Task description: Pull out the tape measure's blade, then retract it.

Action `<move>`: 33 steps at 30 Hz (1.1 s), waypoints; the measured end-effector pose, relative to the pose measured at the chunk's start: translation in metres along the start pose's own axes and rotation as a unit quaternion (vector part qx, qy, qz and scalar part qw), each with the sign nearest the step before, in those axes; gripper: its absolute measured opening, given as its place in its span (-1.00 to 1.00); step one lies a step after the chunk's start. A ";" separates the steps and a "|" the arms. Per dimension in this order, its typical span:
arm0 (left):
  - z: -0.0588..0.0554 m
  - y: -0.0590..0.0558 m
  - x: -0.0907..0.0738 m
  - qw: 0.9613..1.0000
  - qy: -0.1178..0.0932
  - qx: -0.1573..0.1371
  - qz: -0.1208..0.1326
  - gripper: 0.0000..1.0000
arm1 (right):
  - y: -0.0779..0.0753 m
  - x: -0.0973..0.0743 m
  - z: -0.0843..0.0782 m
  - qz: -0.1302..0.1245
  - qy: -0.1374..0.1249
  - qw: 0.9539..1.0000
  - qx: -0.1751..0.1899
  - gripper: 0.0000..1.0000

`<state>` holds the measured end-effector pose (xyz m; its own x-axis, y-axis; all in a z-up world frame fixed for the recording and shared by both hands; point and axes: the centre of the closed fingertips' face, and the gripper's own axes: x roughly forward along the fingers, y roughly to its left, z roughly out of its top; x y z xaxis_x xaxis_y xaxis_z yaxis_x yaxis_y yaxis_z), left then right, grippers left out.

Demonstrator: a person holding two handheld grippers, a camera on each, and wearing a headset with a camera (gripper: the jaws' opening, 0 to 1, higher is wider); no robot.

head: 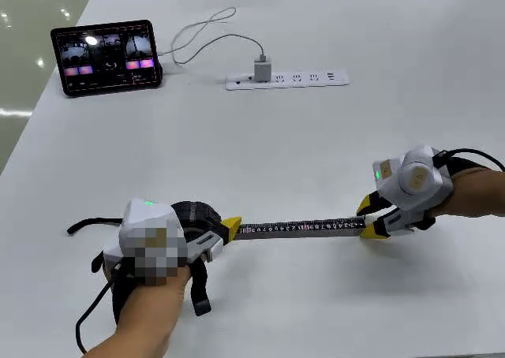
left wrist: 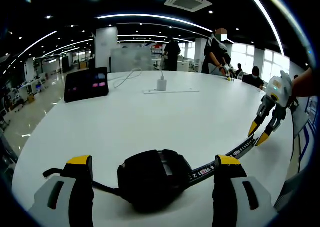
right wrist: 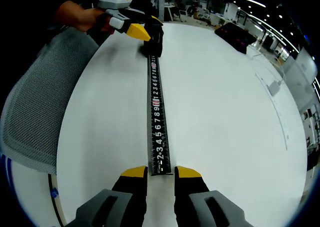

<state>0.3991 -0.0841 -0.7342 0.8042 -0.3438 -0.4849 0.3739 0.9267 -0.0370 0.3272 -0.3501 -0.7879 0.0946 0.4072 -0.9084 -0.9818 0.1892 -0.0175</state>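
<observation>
In the left gripper view the left gripper [left wrist: 154,161] has its jaws spread, one at 7 o'clock and one at 5 o'clock, straddling the tape measure's black case [left wrist: 155,179] at 6 o'clock. Bare table [left wrist: 150,112] shows between each jaw and the case, so the gripper looks released, fencing the case in rather than squeezing it, probably so the 5 o'clock jaw stops the case sliding after the pull. The blade [left wrist: 235,151] leaves the case toward 3 o'clock, where the right gripper [left wrist: 257,136] meets its far end, and a thin strap [left wrist: 62,173] trails toward 8 o'clock. In the right gripper view the yellow tips sit at 6 o'clock, drawn in close on either edge of the blade's end, grasping it. The dark blade, with white numerals and a red mark partway along, runs straight and flat on the table to the case at 12 o'clock, which suggests tension. In the head view the case lies at 8 o'clock and the blade's held end at 4 o'clock, well apart, so the pull-out looks largely done and retraction not yet begun; a tablet [head: 106,56] and a power strip [head: 288,79] lie far off at 10 and 12 o'clock
</observation>
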 end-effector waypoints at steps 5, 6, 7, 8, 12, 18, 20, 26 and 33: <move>0.000 0.003 0.000 1.000 0.000 -0.002 0.002 0.98 | 0.000 0.000 -0.001 0.000 0.002 1.000 -0.003 -0.71; 0.000 0.003 0.000 1.000 0.000 -0.002 0.002 0.98 | 0.000 0.000 -0.001 -0.001 0.003 1.000 -0.003 -0.73; 0.000 0.002 0.000 1.000 0.000 -0.002 0.002 0.98 | -0.001 0.000 -0.001 -0.001 0.003 1.000 -0.004 -0.73; 0.001 0.002 0.000 1.000 0.000 -0.001 0.002 0.98 | -0.001 0.000 -0.001 0.000 0.004 1.000 -0.004 -0.73; 0.000 0.003 0.001 1.000 0.000 0.000 0.004 0.97 | 0.000 0.002 -0.001 0.007 0.009 1.000 -0.021 -0.77; -0.003 0.004 0.001 1.000 0.003 0.000 0.005 0.92 | -0.002 0.002 -0.003 0.013 0.017 1.000 -0.009 -0.78; -0.003 0.004 0.002 1.000 0.003 0.000 0.006 0.91 | -0.001 0.002 -0.004 0.016 0.017 1.000 -0.015 -0.78; -0.007 0.007 0.004 1.000 0.006 0.001 0.012 0.81 | -0.004 0.003 -0.005 0.031 0.006 1.000 0.002 -0.82; -0.011 0.008 0.004 1.000 0.015 0.003 0.022 0.60 | -0.004 0.005 -0.004 0.031 0.049 0.998 0.014 -0.81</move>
<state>0.4006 -0.0760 -0.7460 0.8058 -0.2975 -0.5120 0.3407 0.9401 -0.0100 0.3306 -0.3522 -0.7940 0.0159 0.3294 -0.9441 -0.9802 0.1913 0.0503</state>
